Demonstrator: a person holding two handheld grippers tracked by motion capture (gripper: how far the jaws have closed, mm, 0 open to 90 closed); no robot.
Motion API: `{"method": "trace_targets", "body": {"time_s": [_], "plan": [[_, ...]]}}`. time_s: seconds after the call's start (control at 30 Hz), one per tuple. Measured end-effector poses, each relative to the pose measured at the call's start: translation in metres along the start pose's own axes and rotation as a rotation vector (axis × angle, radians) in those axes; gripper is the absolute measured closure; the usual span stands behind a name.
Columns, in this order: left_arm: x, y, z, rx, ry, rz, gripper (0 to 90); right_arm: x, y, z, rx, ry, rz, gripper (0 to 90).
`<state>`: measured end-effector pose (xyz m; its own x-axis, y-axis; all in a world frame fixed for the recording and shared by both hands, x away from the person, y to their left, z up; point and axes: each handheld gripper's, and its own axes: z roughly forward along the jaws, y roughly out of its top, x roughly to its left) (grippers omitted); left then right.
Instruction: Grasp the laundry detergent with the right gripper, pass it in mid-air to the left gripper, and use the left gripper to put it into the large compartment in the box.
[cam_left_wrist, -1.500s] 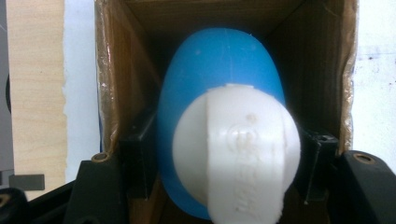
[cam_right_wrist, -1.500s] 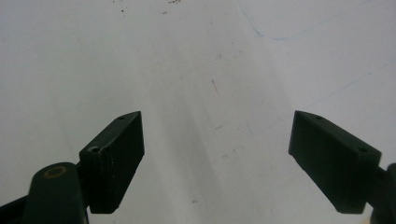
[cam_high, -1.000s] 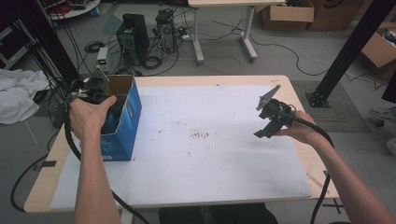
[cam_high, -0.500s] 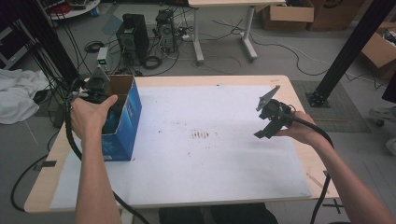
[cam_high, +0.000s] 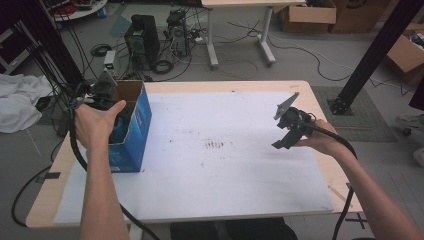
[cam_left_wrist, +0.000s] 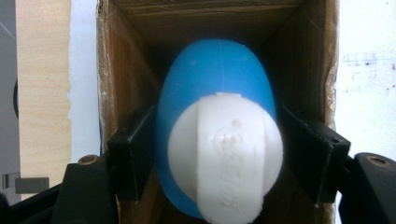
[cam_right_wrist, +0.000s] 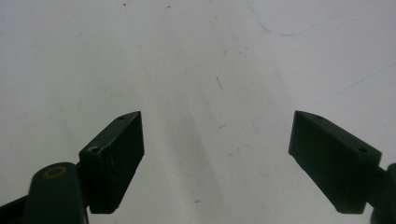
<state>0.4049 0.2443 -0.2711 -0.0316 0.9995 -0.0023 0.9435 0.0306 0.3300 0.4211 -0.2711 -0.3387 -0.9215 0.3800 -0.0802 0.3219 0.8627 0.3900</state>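
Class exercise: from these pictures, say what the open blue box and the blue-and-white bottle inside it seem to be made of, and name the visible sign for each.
Blue box: apparently cardboard, printed blue outside; the left gripper view shows raw brown, fibrous inner walls and rough cut edges. Bottle: probably plastic, with a smooth blue body of soft, even sheen; its white cap looks like matte moulded plastic with raised lettering.

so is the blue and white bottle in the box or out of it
In. In the left gripper view the bottle sits between the cardboard walls of the open box, white cap toward the camera, the left claw opening around it.
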Motion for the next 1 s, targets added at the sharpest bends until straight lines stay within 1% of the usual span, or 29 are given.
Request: {"method": "trace_targets", "body": {"time_s": [0.33, 0.4, 0.57, 0.8, 0.83, 0.93, 1.0], "plan": [[0.001, 0.000, -0.005, -0.004, 0.002, 0.005, 29.7, 0.001, 0.001, 0.000, -0.005, 0.000, -0.001, 17.8], [0.001, 0.000, -0.006, -0.006, 0.005, 0.001, 28.6, 0.001, 0.001, 0.000, -0.007, -0.001, -0.002, 17.8], [0.000, 0.000, -0.011, -0.017, 0.002, 0.007, 25.7, 0.001, 0.001, -0.001, -0.007, -0.002, -0.002, 17.8], [-0.007, 0.004, -0.029, -0.046, 0.021, 0.037, 24.3, 0.002, 0.001, -0.001, -0.004, -0.004, -0.003, 17.8], [-0.009, 0.005, -0.034, -0.053, 0.027, 0.051, 24.1, 0.002, 0.001, -0.001, -0.004, -0.004, -0.002, 17.8], [-0.015, 0.007, -0.046, -0.071, 0.038, 0.064, 22.5, 0.002, 0.001, -0.001, -0.004, -0.005, 0.001, 17.8], [-0.020, 0.009, -0.053, -0.078, 0.042, 0.081, 20.9, 0.002, 0.001, -0.001, -0.005, -0.004, 0.001, 17.8]]}}
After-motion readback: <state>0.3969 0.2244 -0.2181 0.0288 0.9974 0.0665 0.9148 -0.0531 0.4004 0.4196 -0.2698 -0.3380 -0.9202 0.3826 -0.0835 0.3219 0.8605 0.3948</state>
